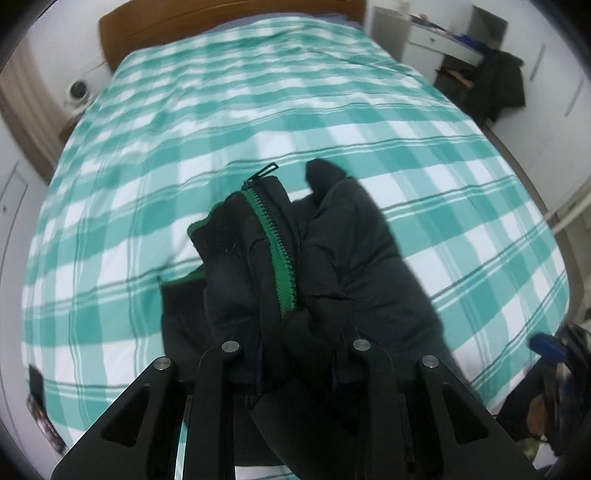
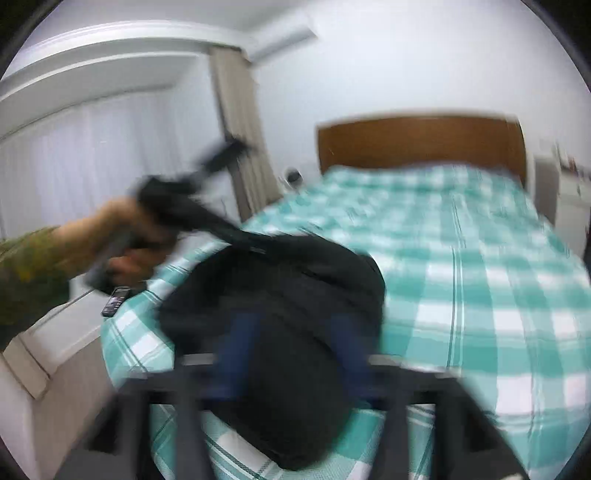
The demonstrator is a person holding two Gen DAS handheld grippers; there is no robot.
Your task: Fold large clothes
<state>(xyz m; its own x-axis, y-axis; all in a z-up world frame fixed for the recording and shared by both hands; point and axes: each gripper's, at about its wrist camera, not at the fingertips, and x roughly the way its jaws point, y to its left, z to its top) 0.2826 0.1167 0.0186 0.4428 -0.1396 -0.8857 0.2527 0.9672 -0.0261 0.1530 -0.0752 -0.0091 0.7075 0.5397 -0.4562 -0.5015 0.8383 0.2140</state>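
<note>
A black padded jacket (image 1: 332, 258) with a green zipper (image 1: 277, 243) is bunched between the fingers of my left gripper (image 1: 295, 350), which is shut on it above the green-and-white checked bed (image 1: 258, 110). In the right wrist view, which is blurred, the jacket (image 2: 280, 317) hangs from my right gripper (image 2: 291, 354), whose blue pads (image 2: 236, 354) pinch it. The left hand with its gripper (image 2: 159, 206) holds the jacket's other end up at the left.
A wooden headboard (image 1: 155, 26) stands at the far end of the bed. A desk with a dark coat on a chair (image 1: 506, 85) is at the right. A phone (image 2: 116, 301) lies on the bed's corner. A curtained window (image 2: 92, 166) is on the left.
</note>
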